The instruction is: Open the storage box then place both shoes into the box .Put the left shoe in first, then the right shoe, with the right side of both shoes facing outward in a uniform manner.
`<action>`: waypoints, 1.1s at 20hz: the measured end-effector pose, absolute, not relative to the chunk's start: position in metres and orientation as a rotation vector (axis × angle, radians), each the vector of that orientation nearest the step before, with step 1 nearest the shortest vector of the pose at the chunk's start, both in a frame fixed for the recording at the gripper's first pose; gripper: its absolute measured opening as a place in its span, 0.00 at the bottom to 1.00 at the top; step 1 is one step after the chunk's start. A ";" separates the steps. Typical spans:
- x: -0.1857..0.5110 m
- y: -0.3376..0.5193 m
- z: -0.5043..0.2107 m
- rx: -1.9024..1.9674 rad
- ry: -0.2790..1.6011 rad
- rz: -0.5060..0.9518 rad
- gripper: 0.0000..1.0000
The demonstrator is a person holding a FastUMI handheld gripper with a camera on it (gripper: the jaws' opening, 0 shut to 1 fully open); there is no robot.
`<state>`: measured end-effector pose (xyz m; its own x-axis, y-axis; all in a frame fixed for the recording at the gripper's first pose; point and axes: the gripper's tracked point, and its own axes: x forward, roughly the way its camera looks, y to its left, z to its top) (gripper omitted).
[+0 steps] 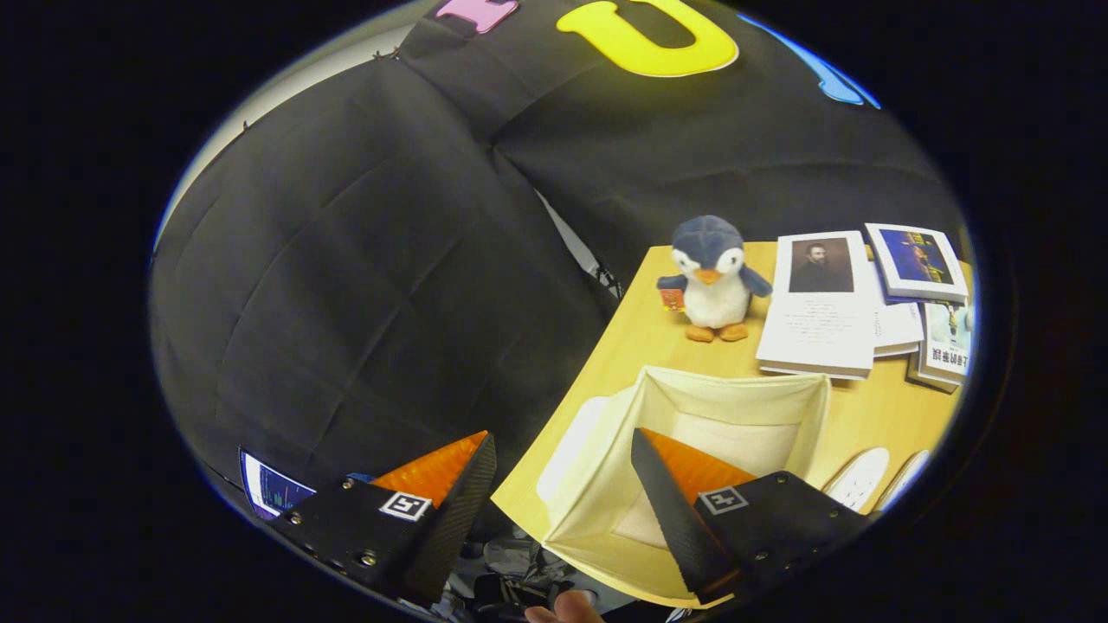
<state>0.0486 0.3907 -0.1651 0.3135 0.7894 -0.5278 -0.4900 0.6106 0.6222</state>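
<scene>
Storage box [736,415]: cream fabric, lid off, open top, on counter [632,337] near its front corner.
Shoes [857,476]: two pale soles just right of box, partly cut off.
Writing: books [822,303] w/ portrait cover beyond box; print too small to read.
Penguin plush [711,277]: behind box, upright.
Hand-held gripper [563,459]: fingers wide apart, holding nothing; right finger over box interior, left finger off counter edge.
</scene>
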 end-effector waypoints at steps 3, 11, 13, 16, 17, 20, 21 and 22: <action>0.055 0.352 -0.170 0.401 0.899 0.821 0.96; 0.065 0.245 -0.196 0.374 0.884 0.659 0.96; 0.064 0.221 -0.209 0.345 0.891 0.616 0.97; 0.056 0.186 -0.239 0.289 0.922 0.555 0.97; 0.054 0.175 -0.249 0.270 0.932 0.537 0.97; 0.044 0.155 -0.274 0.265 0.971 0.496 0.96; 0.041 0.149 -0.283 0.265 0.989 0.480 0.96; 0.037 0.143 -0.291 0.265 1.007 0.469 0.96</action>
<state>0.0368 0.1429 -0.2909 0.4473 0.4929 -0.7463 -0.2543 0.8701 0.4223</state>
